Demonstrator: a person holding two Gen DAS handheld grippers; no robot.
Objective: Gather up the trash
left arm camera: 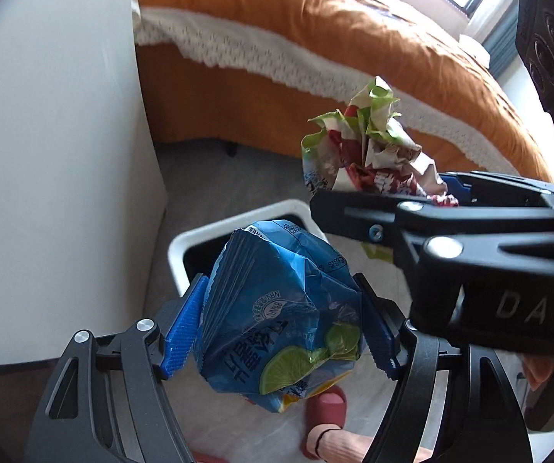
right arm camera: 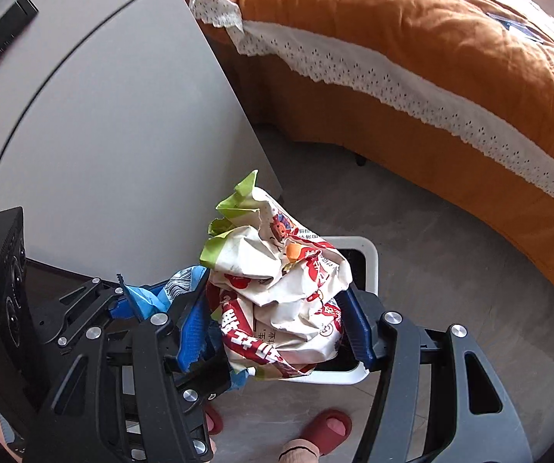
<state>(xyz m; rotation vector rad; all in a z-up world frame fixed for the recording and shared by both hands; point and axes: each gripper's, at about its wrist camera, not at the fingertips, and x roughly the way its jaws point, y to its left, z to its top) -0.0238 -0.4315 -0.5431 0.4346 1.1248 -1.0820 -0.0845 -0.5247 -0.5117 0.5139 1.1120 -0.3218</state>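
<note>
My left gripper is shut on a crumpled blue snack bag with lime slices printed on it, held above a white-rimmed trash bin on the floor. My right gripper is shut on a crumpled white, red and green wrapper, also above the bin. In the left wrist view the right gripper and its wrapper sit to the upper right of the blue bag. In the right wrist view the left gripper and the blue bag show at the lower left.
A bed with an orange cover and white lace trim stands behind the bin. A white cabinet is at the left. The person's feet in red slippers stand on the grey floor below the grippers.
</note>
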